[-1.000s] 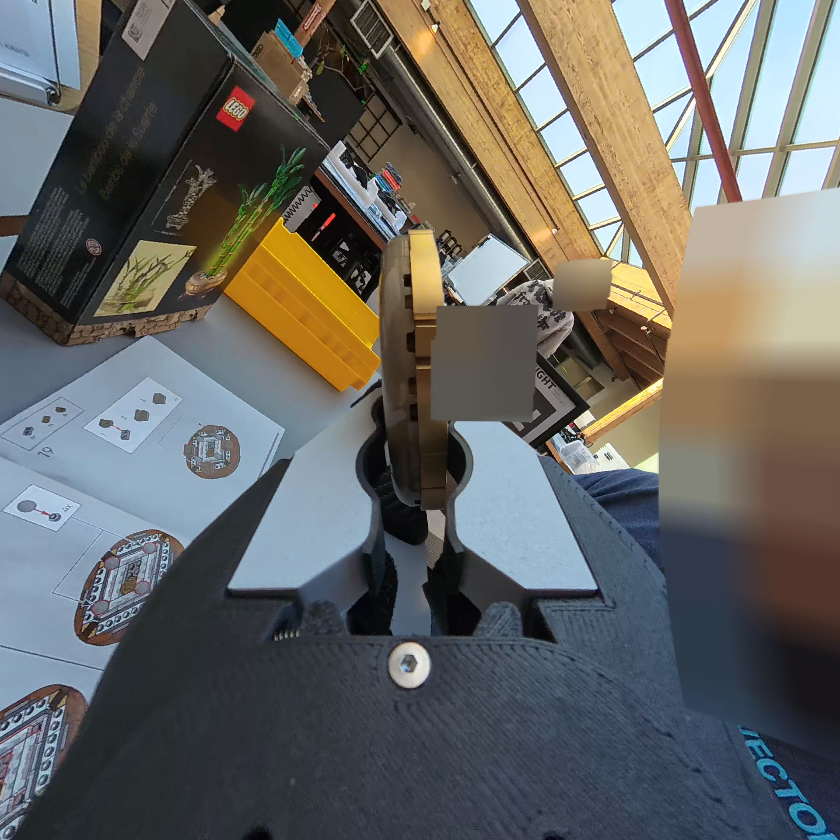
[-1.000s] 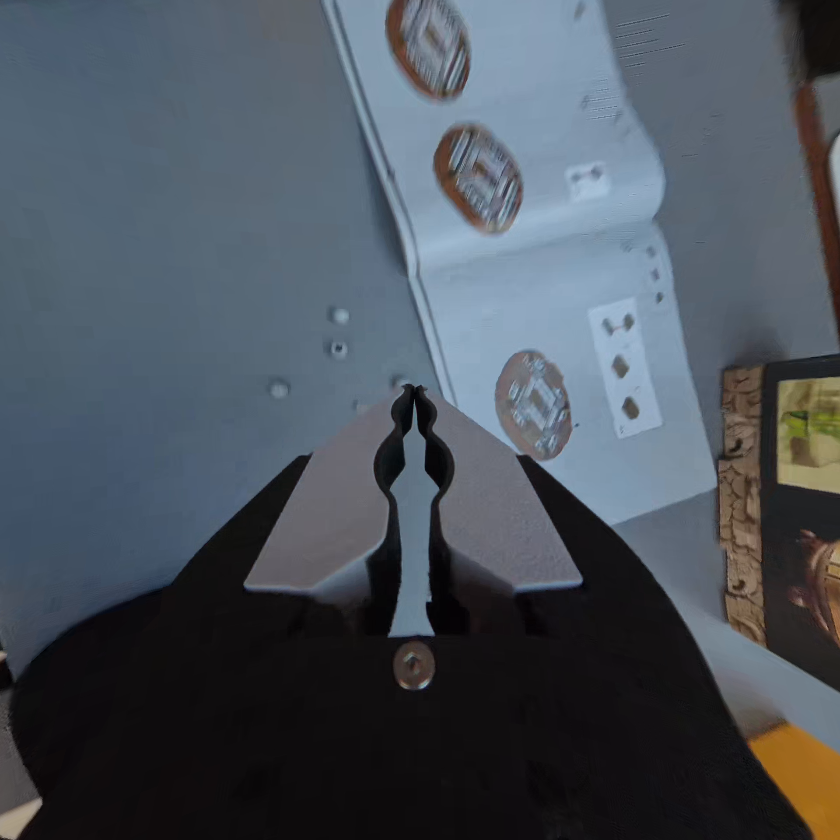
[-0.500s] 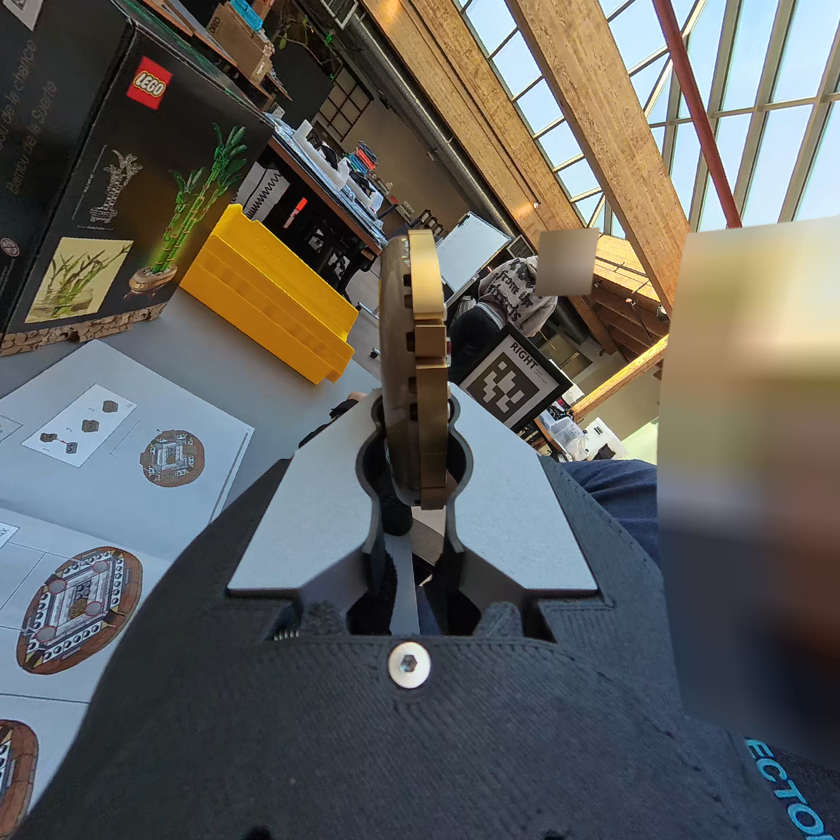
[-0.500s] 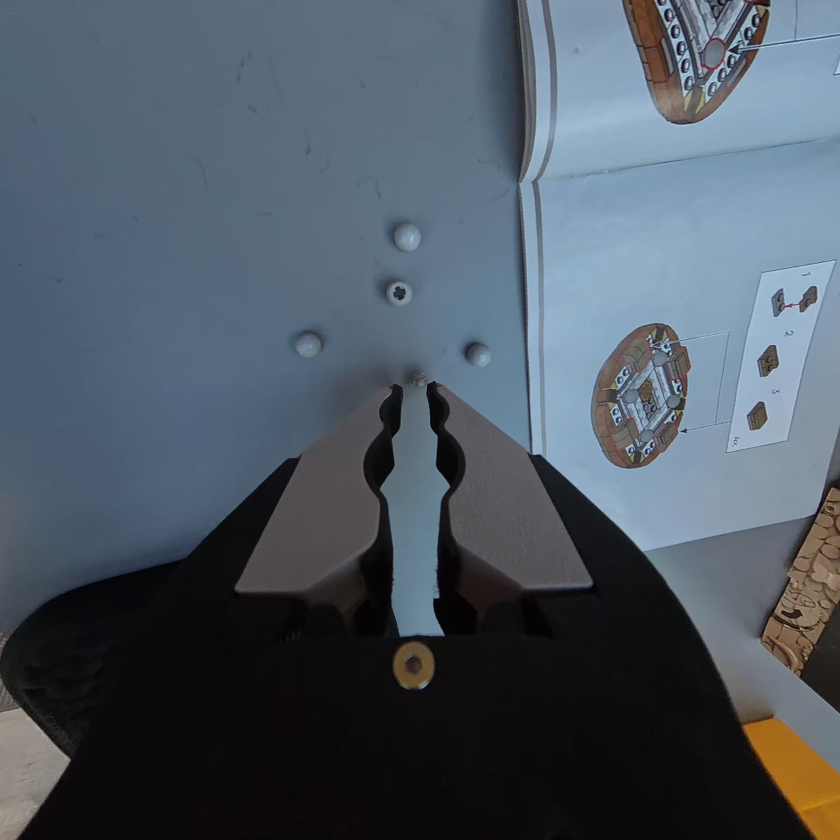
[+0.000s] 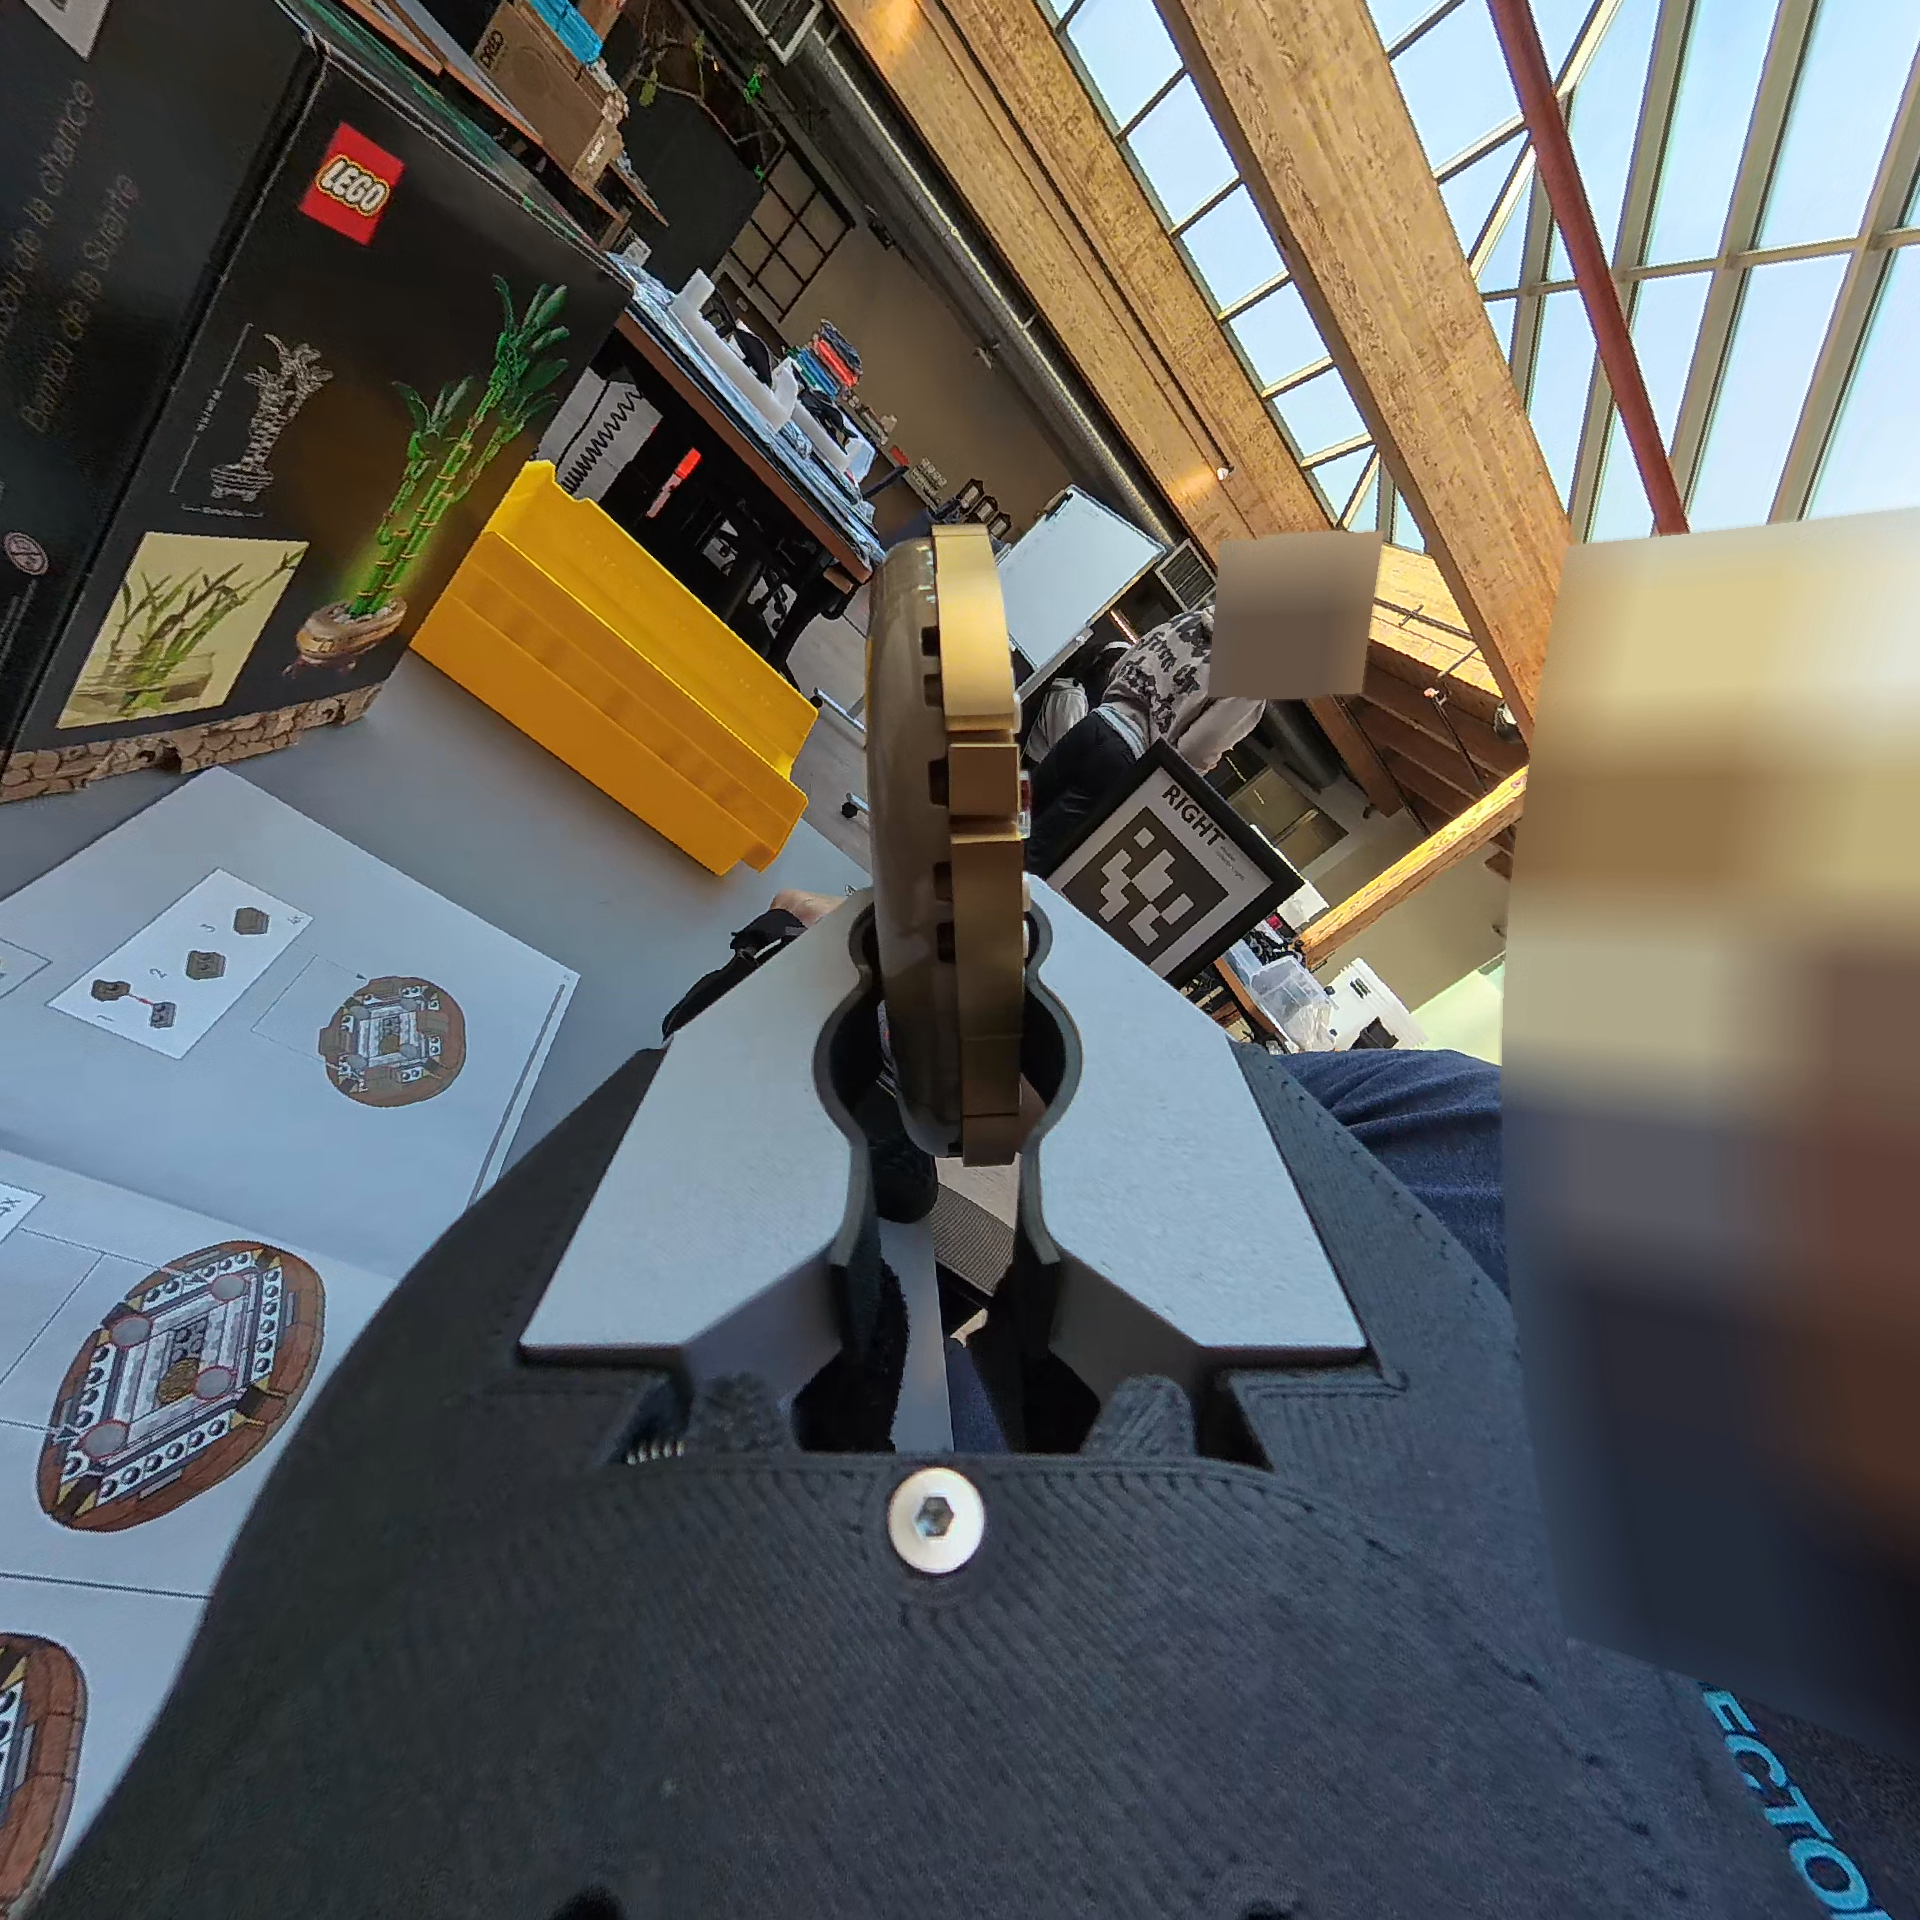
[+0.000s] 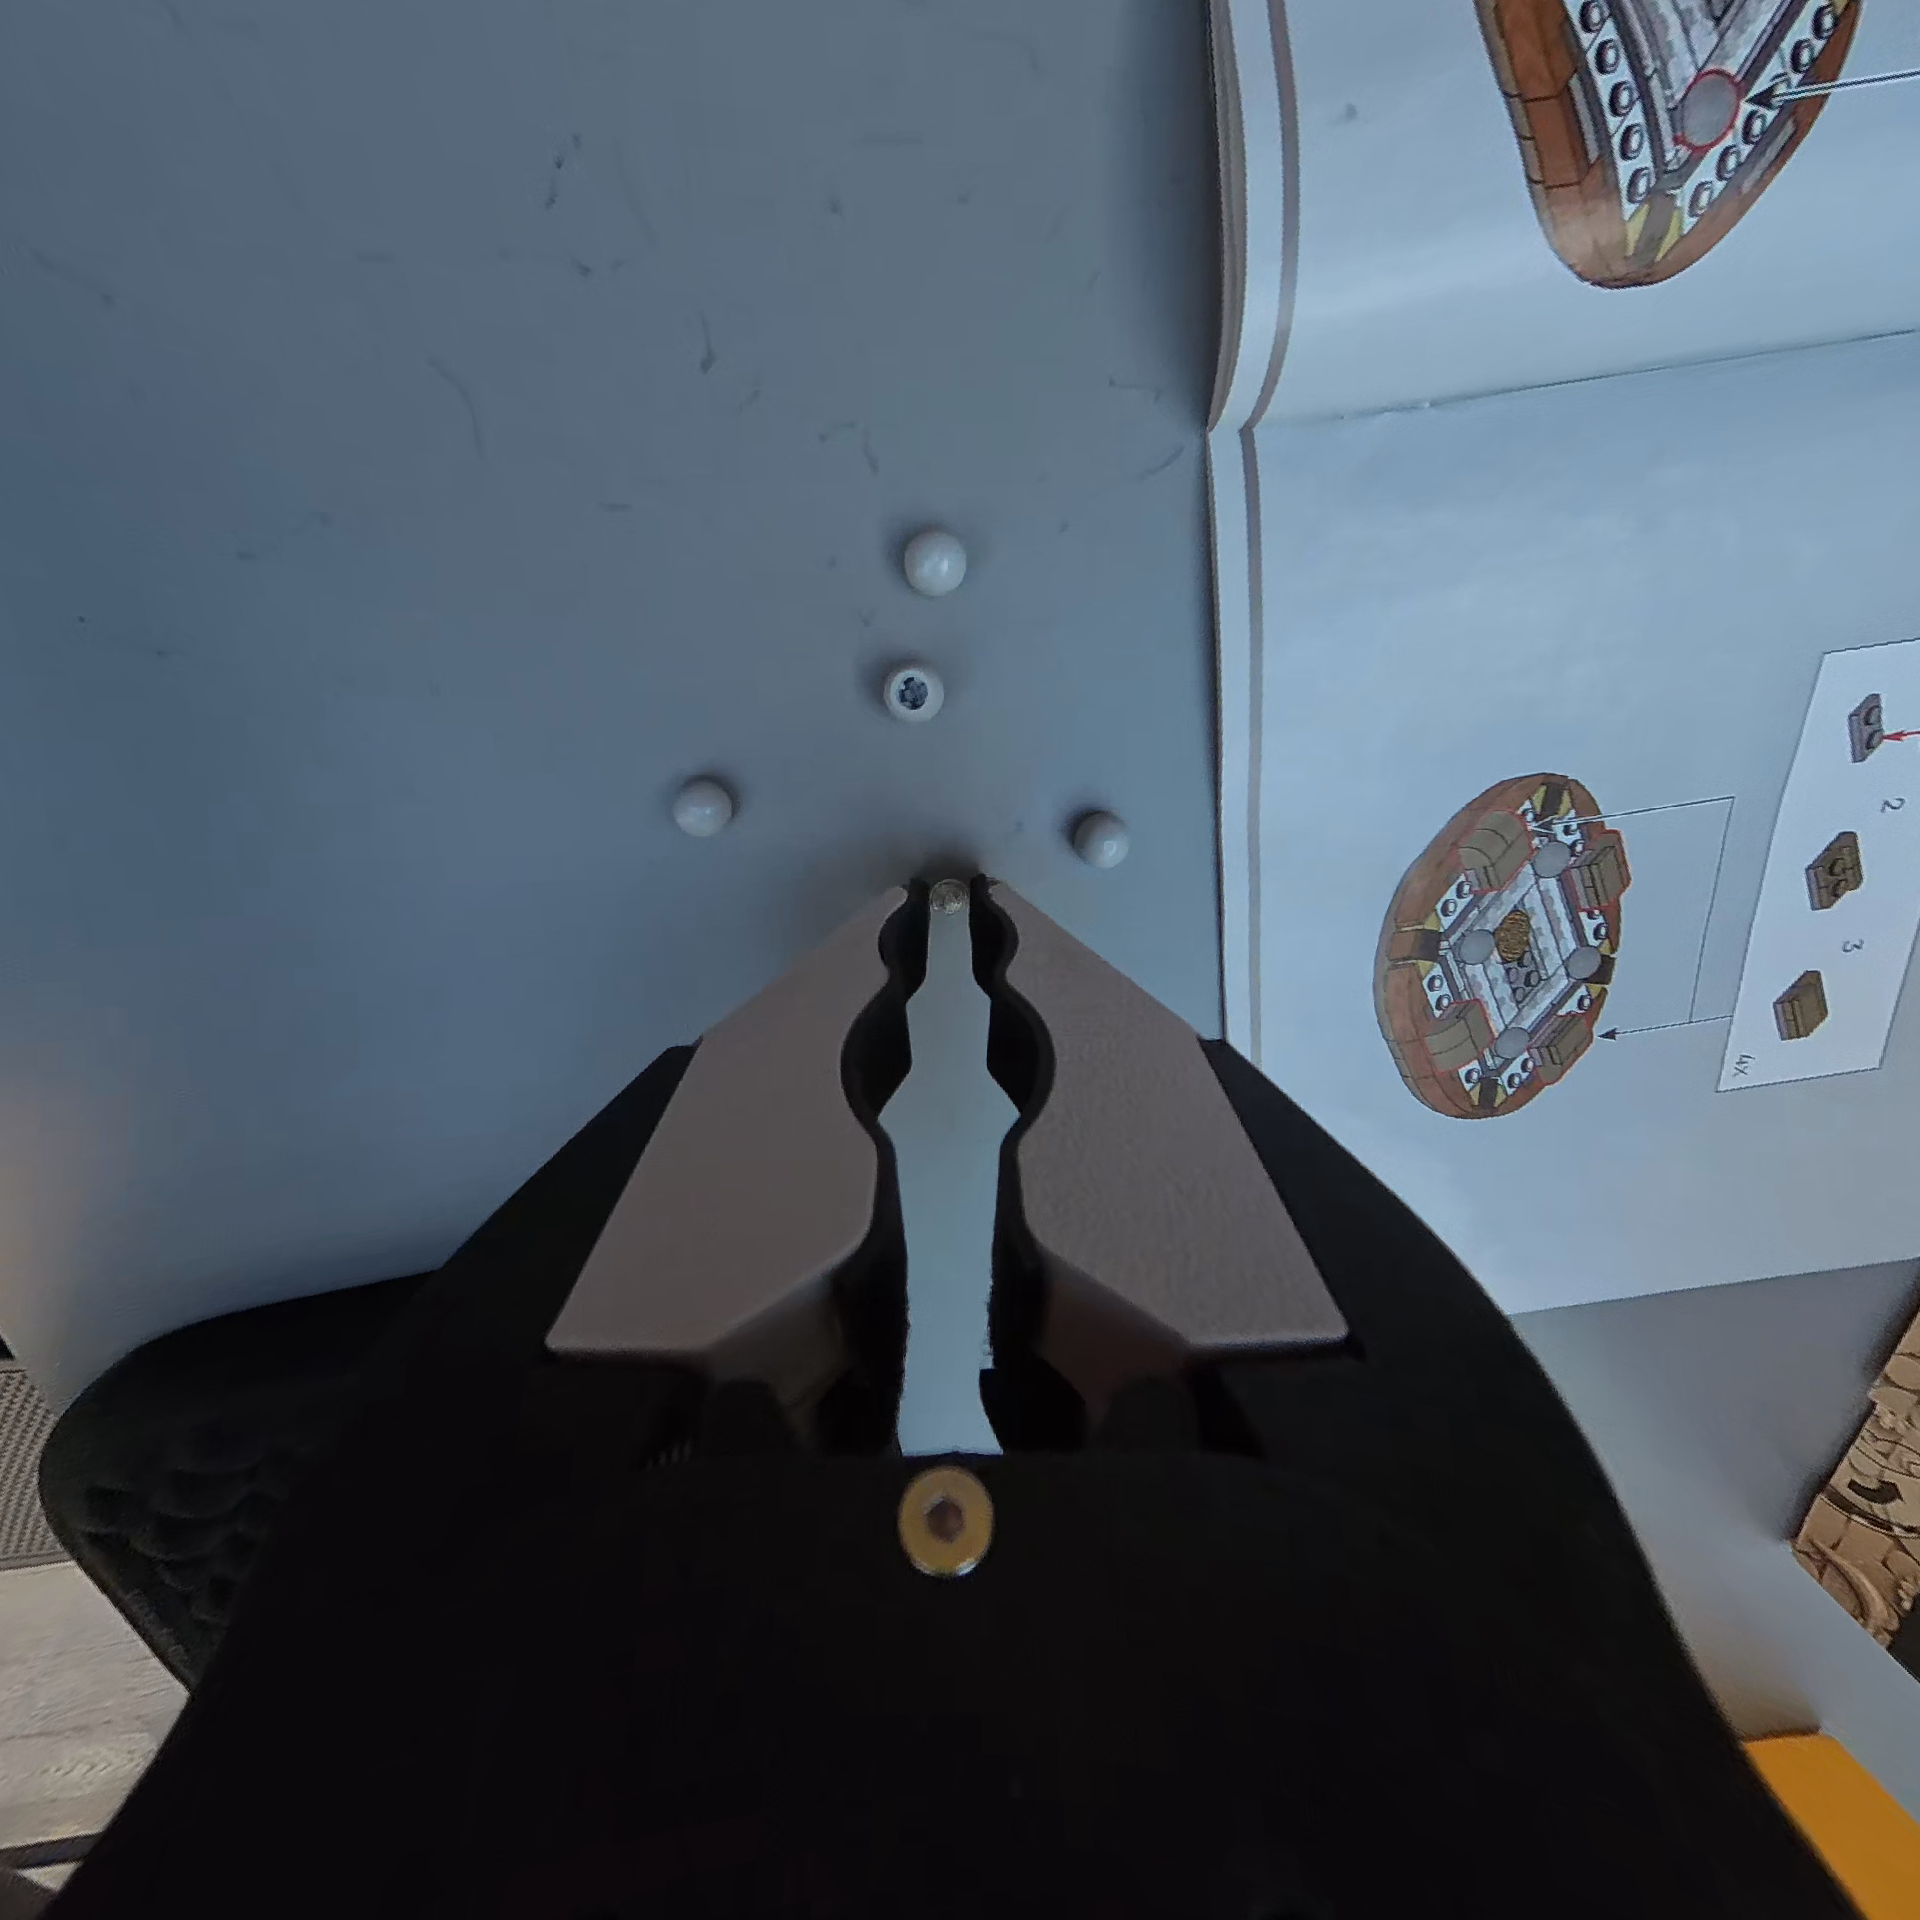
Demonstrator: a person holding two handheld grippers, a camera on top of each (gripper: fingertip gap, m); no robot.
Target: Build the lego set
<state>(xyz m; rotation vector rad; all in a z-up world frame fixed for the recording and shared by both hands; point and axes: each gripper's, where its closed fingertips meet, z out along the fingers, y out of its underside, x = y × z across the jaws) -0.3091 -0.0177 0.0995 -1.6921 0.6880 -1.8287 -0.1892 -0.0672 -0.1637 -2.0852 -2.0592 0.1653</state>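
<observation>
Right gripper (image 6: 948,896): fingertips were down on the grey table (image 6: 416,416), nearly together, pinching a tiny round grey stud (image 6: 948,898) at the very tips. Whether it was truly clamped or only bracketed, I couldn't tell for sure; it looked gripped. Four more round grey studs lay loose just ahead: one (image 6: 934,562) farthest, one with a hollow centre (image 6: 914,692) behind it, one (image 6: 703,805) to the left, one (image 6: 1099,837) to the right. The open instruction booklet (image 6: 1558,623) lay beside them on the right.

Left gripper (image 5: 951,997): clamped on the brown round base plate (image 5: 951,831), held on edge and upright, lifted off the table. Beyond it were the yellow tray (image 5: 623,665) and the black set box (image 5: 208,364).

Risks, as I judged them:
- Stud sat at the extreme tips with little contact, so it could squirt out or flip on the lift.
- Tips pressed on the table could skid and scatter the neighbouring studs.
- Base held by a thin edge could pivot when the stud gets pushed on.

Versus half a second before: the right jaws had narrowed from a visible gap onto the stud, and the camera had come closer to the table. The left grip was unchanged, though the view had swung slightly.
</observation>
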